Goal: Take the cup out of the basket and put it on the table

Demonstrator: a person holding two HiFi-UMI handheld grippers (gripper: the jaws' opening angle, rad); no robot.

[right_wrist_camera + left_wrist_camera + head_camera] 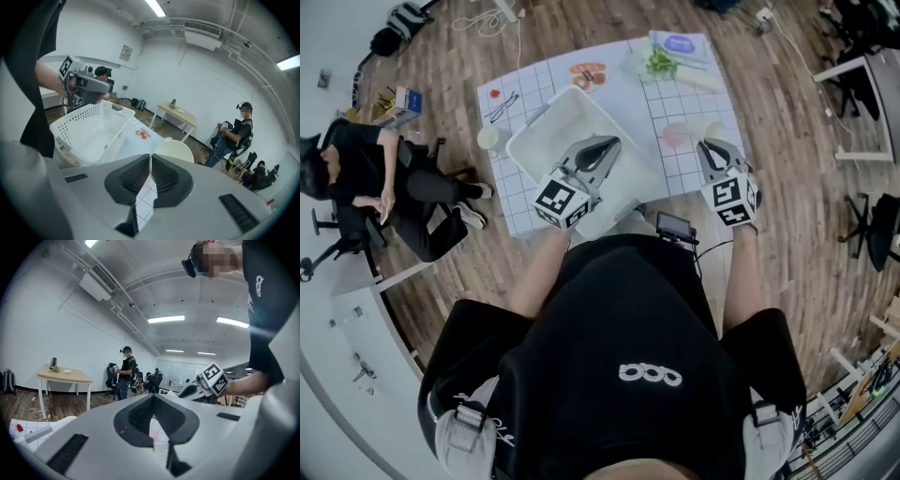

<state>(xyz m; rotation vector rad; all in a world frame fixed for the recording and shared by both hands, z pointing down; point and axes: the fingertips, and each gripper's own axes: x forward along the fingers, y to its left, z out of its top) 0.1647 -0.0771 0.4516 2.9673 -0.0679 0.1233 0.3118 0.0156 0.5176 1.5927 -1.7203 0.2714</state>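
Cups on the table (675, 173): cream cup (174, 151) just ahead of my right gripper (150, 157), pink cup (675, 136) beside it, third cup (490, 139) left of the basket (562, 131). Basket shows bare white floor under my left gripper (153, 397). Both jaw pairs closed, gripping nothing.

On the table (661, 103): basket (562, 117) toward the left, first cup (488, 139) just left of it, second cup (675, 136) and third cup (713, 129) side by side to its right. Left gripper (607, 146) over the basket, right gripper (710, 147) just before the third cup. Behind the cups, near the far edge, some food (661, 64); left of the table, on the floor, a seated person (366, 164).
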